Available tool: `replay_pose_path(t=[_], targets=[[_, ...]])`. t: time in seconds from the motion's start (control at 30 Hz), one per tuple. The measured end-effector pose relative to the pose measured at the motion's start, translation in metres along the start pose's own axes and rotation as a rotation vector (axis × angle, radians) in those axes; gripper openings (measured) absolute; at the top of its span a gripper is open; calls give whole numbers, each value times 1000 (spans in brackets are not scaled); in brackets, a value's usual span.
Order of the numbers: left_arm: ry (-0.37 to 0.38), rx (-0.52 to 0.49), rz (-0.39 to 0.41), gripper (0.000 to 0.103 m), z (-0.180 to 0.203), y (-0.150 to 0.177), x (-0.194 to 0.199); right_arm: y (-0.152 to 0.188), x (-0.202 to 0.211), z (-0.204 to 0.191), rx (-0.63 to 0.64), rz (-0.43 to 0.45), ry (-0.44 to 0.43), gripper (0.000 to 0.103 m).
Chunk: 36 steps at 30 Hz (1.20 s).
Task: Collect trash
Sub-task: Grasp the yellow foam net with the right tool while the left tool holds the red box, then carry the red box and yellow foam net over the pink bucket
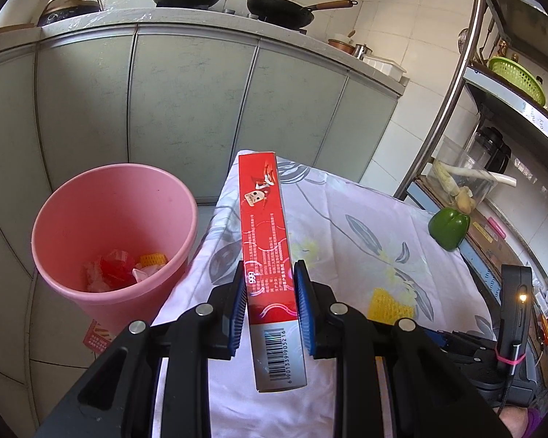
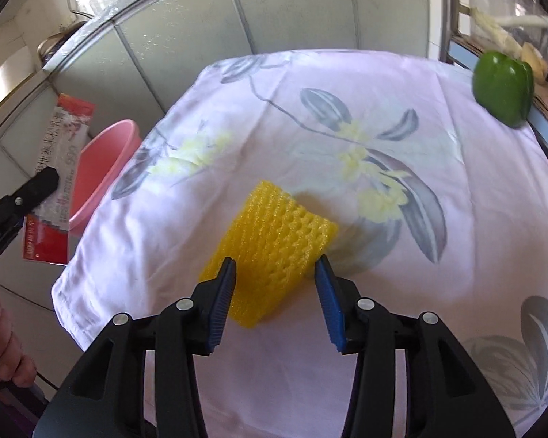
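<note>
**Box held for the bin, foam net next in line**

The left gripper [image 1: 270, 288] is clamped on a red medicine box [image 1: 268, 248], its blue pads [image 1: 239, 299] pressing the box's two broad faces near the barcoded grey end. The box juts forward over the left edge of the table [image 1: 347, 226], which is draped in a white cloth printed with grey and yellow flowers. Just beyond and below that edge stands the pink trash bucket [image 1: 73, 215], already holding a few scraps, among them red wrapping and a bit of yellow foam.

The right gripper [image 2: 276, 273] stands with its jaws apart, one on either side of the near end of a yellow foam fruit net [image 2: 274, 241] that lies on the cloth. The pads do not appear to press the foam, so nothing is held yet. A green bell pepper [image 2: 504, 87] sits at the far right corner of the table, well apart from the net.

By the look of it, two steps run together: the box is on its way to the bucket, and the net is about to be picked up. The left hand would need to carry the box out over the bucket's mouth before letting go. The right would need to close gently, since the foam will likely squash and could slip free.
</note>
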<state>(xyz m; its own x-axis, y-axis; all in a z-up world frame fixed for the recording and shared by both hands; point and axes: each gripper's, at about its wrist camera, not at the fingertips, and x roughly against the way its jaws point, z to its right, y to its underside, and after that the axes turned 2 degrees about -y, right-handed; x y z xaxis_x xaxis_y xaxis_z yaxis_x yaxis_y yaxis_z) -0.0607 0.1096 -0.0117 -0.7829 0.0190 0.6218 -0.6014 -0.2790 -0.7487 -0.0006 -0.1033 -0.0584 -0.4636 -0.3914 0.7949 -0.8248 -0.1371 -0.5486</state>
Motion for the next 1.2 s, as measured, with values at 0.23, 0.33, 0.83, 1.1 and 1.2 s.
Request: replay_pose_path(t=[0.23, 0.33, 0.83, 1.1, 1.2], targets=[[-14, 25, 12, 25, -9, -2, -1, -10, 13, -17, 65, 90, -31, 9], [-21, 31, 18, 25, -13, -3, -1, -19, 24, -26, 89, 144, -55, 9], [-161, 57, 153, 25, -50, -25, 18, -71, 30, -105, 245, 266, -198, 9], [-277, 43, 210, 25, -74, -35, 23, -85, 15, -153, 309, 280, -268, 9], [-310, 46, 216, 25, -83, -37, 22, -89, 8, -167, 330, 282, -277, 9]])
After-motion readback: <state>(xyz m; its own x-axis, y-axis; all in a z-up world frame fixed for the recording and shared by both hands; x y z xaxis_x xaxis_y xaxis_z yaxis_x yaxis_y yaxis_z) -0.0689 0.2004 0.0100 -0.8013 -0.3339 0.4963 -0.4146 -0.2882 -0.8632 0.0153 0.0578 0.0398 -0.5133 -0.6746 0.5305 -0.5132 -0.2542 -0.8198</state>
